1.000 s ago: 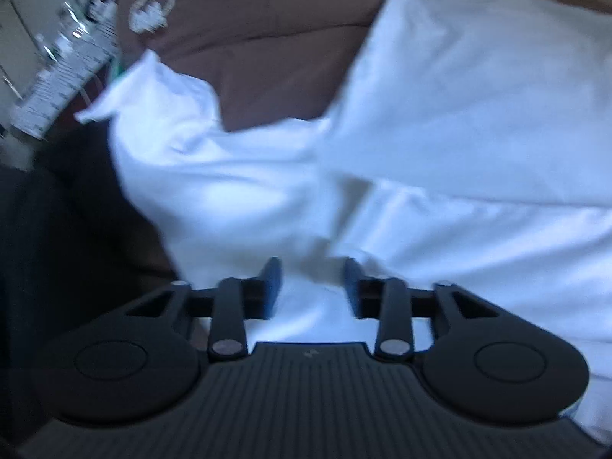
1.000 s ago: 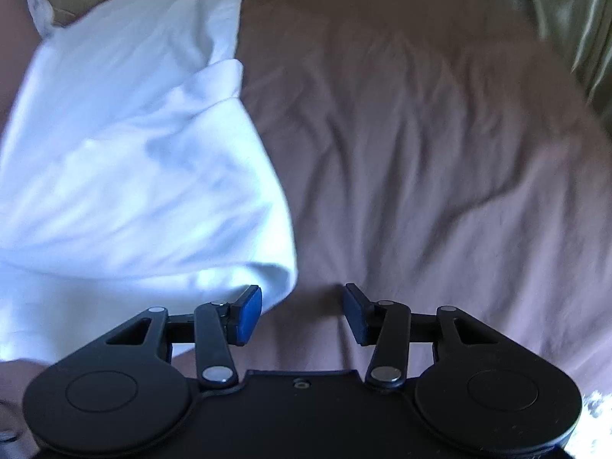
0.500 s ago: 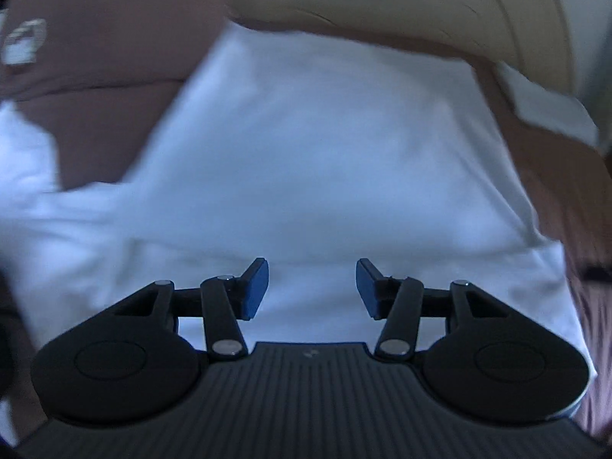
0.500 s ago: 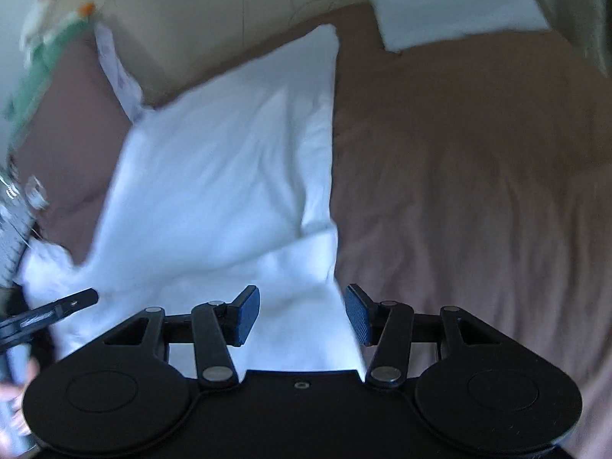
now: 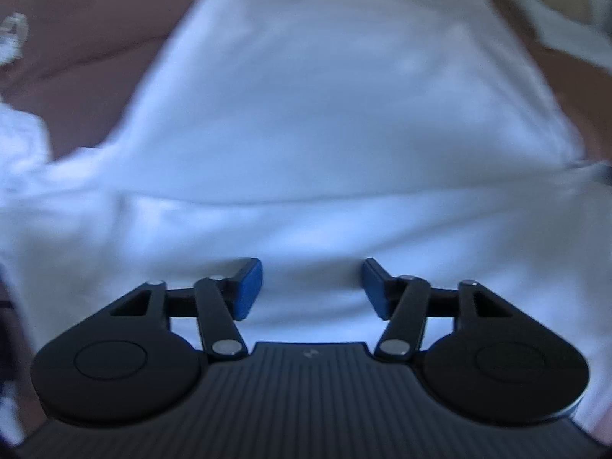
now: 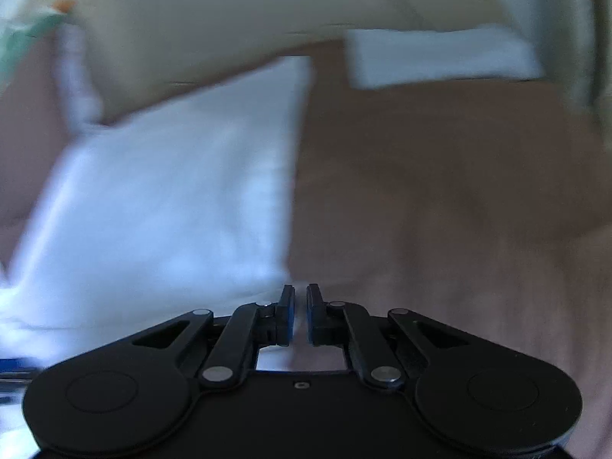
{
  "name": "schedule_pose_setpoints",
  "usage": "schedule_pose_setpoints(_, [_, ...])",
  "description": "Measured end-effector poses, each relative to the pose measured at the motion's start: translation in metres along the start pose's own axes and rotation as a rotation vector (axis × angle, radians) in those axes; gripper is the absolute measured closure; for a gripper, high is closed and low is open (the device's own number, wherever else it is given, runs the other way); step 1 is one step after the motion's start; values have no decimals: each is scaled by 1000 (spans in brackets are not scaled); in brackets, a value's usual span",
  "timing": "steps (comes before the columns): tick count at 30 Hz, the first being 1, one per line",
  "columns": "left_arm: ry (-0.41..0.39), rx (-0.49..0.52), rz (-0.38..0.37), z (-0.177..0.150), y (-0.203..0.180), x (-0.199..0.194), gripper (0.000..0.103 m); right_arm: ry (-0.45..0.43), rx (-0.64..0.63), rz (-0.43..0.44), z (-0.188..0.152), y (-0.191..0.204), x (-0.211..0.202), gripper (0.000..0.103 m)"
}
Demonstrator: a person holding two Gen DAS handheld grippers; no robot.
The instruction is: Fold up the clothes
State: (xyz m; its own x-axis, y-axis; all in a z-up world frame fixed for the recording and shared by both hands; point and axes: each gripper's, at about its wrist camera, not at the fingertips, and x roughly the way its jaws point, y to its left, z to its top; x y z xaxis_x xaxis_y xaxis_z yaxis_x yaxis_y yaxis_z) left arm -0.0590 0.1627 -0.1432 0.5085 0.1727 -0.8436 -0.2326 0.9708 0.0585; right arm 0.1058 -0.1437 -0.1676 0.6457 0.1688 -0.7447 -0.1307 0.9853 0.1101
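Observation:
A white garment lies spread on a brown bedsheet, with a fold line running across it. My left gripper is open and empty, hovering over the garment's near part. In the right wrist view the same white garment lies left of centre. My right gripper is shut at the garment's near right corner, and a sliver of white cloth shows between the pads. Both views are blurred.
The brown bedsheet stretches to the right of the garment. A folded white cloth lies at the far right by a cream headboard. A small white lacy item lies at the far left.
My right gripper has closed from open onto the garment's near right corner. My left gripper has opened wider and swung right, so it now sits centred over the garment.

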Motion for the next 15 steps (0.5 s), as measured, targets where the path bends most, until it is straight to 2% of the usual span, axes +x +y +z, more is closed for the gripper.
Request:
schedule_pose_setpoints(1, [-4, -10, 36, 0, 8, 1, 44, 9, 11, 3, 1, -7, -2, 94])
schedule_pose_setpoints(4, [9, -82, 81, -2, 36, 6, 41, 30, 185, 208, 0, -34, -25, 83])
schedule_pose_setpoints(5, [15, -103, 82, -2, 41, 8, 36, 61, 209, 269, -2, -34, -25, 62])
schedule_pose_setpoints(7, [32, -144, 82, -2, 49, 11, 34, 139, 233, 384, -9, -28, -23, 38])
schedule_pose_setpoints(10, [35, -138, 99, 1, 43, 11, 35, 193, 113, 368, -15, -10, -20, 38])
schedule_pose_setpoints(12, [33, -110, 119, 0, 38, 12, 35, 225, 25, 345, -19, 3, -18, 41])
schedule_pose_setpoints(13, [31, -104, 124, 0, 36, 11, 35, 240, -20, 334, -21, 9, -17, 72])
schedule_pose_setpoints(14, [31, -101, 126, -1, 37, 10, 35, 256, -64, 322, -23, 16, -16, 95])
schedule_pose_setpoints(15, [32, -100, 129, -1, 38, 9, 34, 263, -39, 341, -21, 13, -18, 96])
